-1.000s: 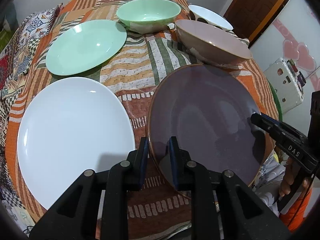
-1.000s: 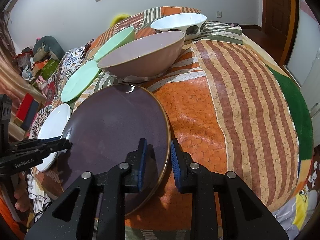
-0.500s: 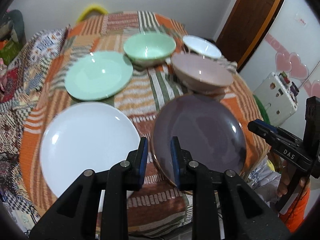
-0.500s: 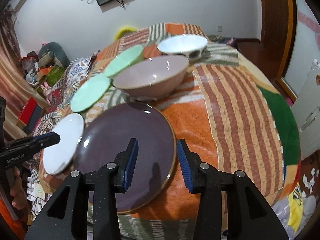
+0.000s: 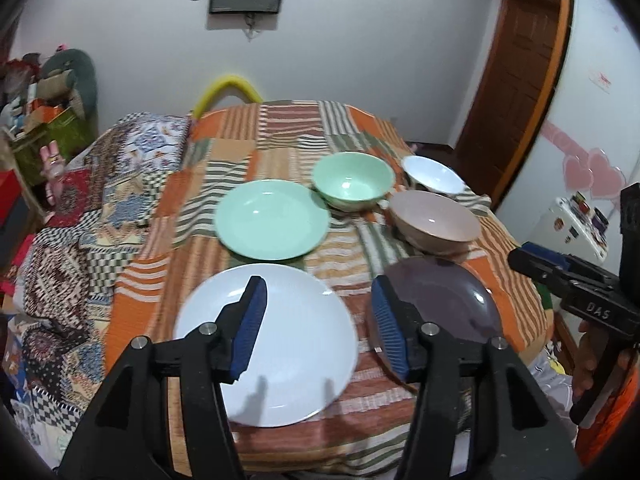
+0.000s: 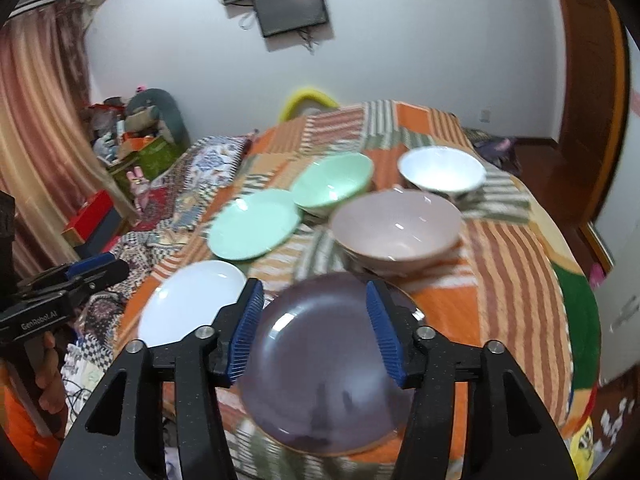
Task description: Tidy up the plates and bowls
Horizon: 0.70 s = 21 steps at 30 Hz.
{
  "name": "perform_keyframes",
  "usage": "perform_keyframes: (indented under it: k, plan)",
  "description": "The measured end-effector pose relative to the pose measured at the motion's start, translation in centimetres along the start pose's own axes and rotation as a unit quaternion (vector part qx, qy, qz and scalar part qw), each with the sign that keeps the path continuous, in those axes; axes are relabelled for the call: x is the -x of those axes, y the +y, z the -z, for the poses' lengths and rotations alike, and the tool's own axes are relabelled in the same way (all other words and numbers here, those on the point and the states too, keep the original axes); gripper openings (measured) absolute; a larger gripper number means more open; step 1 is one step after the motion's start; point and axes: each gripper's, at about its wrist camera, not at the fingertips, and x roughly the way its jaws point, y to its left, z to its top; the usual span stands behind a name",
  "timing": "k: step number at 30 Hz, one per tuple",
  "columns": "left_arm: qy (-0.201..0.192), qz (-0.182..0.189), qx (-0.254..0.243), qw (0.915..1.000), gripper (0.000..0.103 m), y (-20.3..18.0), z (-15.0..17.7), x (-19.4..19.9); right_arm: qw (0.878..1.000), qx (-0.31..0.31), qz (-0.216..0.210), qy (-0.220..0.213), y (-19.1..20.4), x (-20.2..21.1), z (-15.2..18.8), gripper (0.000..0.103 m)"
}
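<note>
A dark purple plate [image 5: 448,300] [image 6: 320,360] lies flat at the near right of the patchwork-covered table [image 5: 280,140]. A white plate [image 5: 268,344] [image 6: 188,300] is to its left. Behind them are a green plate [image 5: 272,220] [image 6: 252,224], a green bowl [image 5: 352,186] [image 6: 332,184], a pink bowl [image 5: 434,220] [image 6: 396,228] and a white bowl [image 5: 434,174] [image 6: 440,170]. My left gripper [image 5: 318,284] [image 6: 116,270] hovers above the near edge, its jaws opening and holding nothing. My right gripper [image 6: 313,286] [image 5: 524,260] hangs over the purple plate, its jaws opening too, clear of the rim.
A yellow chair back [image 5: 228,88] rises behind the table's far edge. Boxes and soft toys [image 6: 132,136] crowd the left side. A white appliance [image 5: 576,224] and a wooden door [image 5: 516,80] stand to the right. A person's hand [image 5: 588,360] holds the right gripper's handle.
Both grippers let go of the purple plate's rim, rose and drew back from the table while their jaws spread apart. The plate now rests flat on the cloth.
</note>
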Motion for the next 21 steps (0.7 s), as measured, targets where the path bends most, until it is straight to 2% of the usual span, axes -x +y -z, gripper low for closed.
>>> perform_keyframes:
  k: [5,12,21]
  plan:
    - [0.004,-0.029,0.025,0.9992,0.055,3.8,0.5,0.2,1.000,0.025,-0.018,-0.002,2.8,-1.4,-0.9,0.057]
    - [0.028,-0.058,0.061,0.9961,0.055,8.8,1.9,-0.6,0.997,0.057,-0.039,0.025,6.5,-5.1,-1.6,0.058]
    - [0.090,-0.053,0.088,0.9907,0.055,12.4,4.4,-4.8,0.993,0.074,-0.043,0.079,8.5,-10.5,-1.2,0.058]
